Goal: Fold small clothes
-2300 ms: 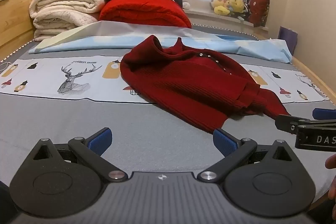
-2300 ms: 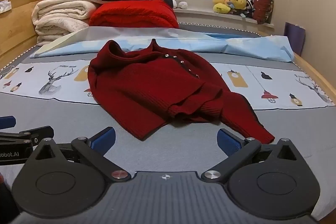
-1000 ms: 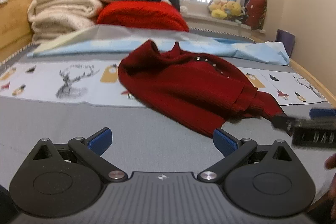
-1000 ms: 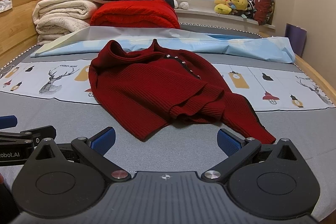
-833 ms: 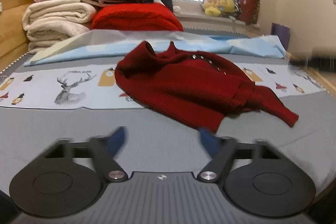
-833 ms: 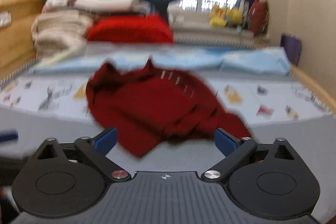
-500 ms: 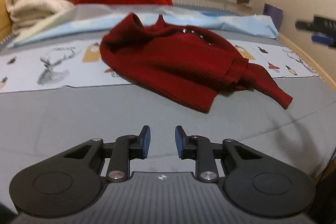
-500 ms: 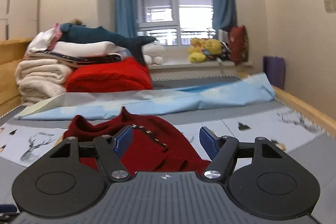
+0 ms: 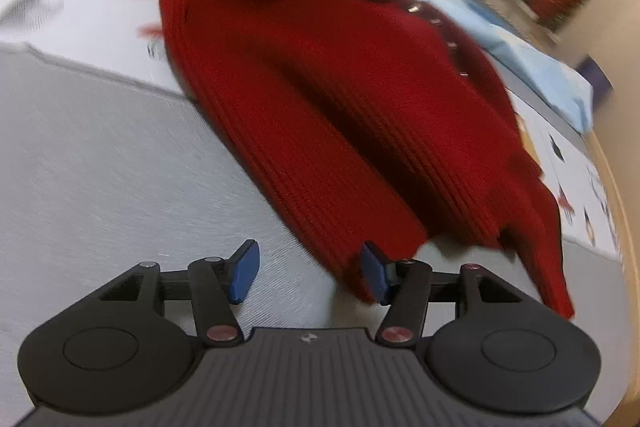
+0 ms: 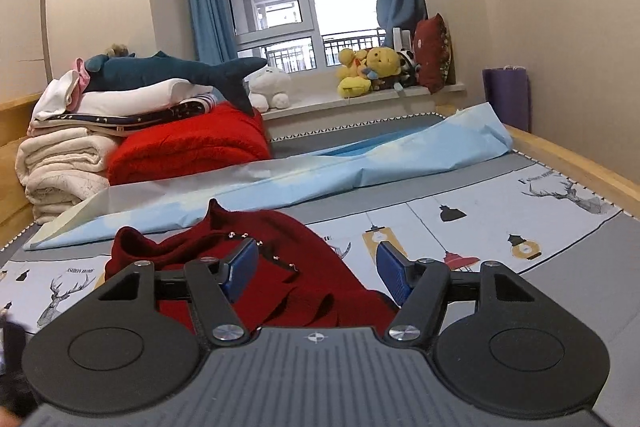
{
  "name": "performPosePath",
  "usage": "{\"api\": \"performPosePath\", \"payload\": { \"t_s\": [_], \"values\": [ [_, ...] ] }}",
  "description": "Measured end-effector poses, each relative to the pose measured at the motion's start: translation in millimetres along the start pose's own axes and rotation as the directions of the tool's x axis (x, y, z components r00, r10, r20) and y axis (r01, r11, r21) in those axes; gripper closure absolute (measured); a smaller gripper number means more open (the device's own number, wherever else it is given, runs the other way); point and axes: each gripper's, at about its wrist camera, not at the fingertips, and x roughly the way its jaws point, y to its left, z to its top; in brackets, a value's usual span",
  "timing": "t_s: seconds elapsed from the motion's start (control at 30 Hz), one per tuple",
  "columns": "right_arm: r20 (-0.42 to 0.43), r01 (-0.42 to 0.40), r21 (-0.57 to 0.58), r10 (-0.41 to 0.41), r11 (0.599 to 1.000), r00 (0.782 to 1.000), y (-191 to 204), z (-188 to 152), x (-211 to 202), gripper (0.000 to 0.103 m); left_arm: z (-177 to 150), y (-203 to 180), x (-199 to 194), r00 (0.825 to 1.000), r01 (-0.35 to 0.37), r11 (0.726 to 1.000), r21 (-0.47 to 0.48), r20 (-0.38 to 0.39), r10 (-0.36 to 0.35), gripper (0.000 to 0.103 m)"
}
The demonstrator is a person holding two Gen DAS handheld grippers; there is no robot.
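Left claw [image 9: 308,273] is down low over the grey bed cover [image 9: 100,163], jaws parted to a middling gap, nothing between them. Its right blue pad [image 9: 374,273] sits right at the bottom hem corner of the red sweater [image 9: 360,99]; whether it touches is hard to say, as the view is smeared with blur. The sweater lies spread across the bed, ribbed knit, collar at the far end, a row of small metal studs [image 9: 434,23] running down its front, one sleeve trailing off to the right.

Over on the right wrist view, the right claw [image 10: 316,271] is held higher and level, jaws likewise apart and gripping nothing, with the red sweater [image 10: 256,267] lying under and beyond it on the bed. The printed bed sheet [image 10: 460,223] shows deer heads and hanging lamps; a caption by the deer reads "ASHION HOME", first letter cut off by the sweater's edge. Behind it a pale blue sheet [image 10: 320,175] lies crumpled, then a stack of folded blankets [image 10: 68,155] topped by a plush shark [image 10: 168,71], and yellow soft toys [image 10: 368,69] on the windowsill.
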Motion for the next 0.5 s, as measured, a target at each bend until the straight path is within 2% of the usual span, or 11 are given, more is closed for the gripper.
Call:
{"api": "performPosePath", "payload": {
  "t_s": [0.03,0.1,0.17,0.2,0.27,0.33,0.4,0.43,0.5],
  "values": [
    [-0.006,-0.004,0.012,0.004,1.000,1.000,-4,0,2,0.035,2,-4,5,1.000,-0.015,1.000,0.009,0.010,0.015,0.041],
    [-0.015,-0.001,0.024,0.001,1.000,1.000,-9,0,3,0.035,5,-22,11,0.998,-0.049,0.992,0.117,0.037,0.044,0.045],
    [-0.019,0.006,0.037,-0.005,0.999,1.000,-14,0,4,0.035,9,-36,15,0.997,-0.075,0.965,0.250,0.036,0.068,0.081],
    [-0.024,0.012,0.045,-0.011,0.999,1.000,-17,0,4,0.035,13,-38,12,0.997,-0.080,0.953,0.293,0.040,0.071,0.094],
    [-0.039,0.025,0.060,-0.023,0.998,0.999,-23,0,8,0.035,23,-34,-3,0.997,-0.079,0.938,0.338,0.049,0.066,0.097],
    [-0.049,0.044,0.075,-0.041,0.996,0.998,-27,0,11,0.036,32,-23,-30,0.998,-0.052,0.922,0.384,0.062,0.030,0.097],
    [-0.057,0.053,0.103,-0.047,0.993,0.997,-34,-2,13,0.040,38,-3,-64,0.997,-0.033,0.882,0.470,0.082,-0.006,0.098],
    [-0.066,0.057,0.113,-0.050,0.992,0.997,-36,-2,16,0.045,41,10,-81,0.996,-0.025,0.859,0.511,0.081,-0.020,0.098],
    [-0.091,0.073,0.136,-0.061,0.988,0.994,-39,-3,22,0.054,46,40,-109,0.997,-0.045,0.807,0.589,0.080,-0.003,0.098]
  ]
}}
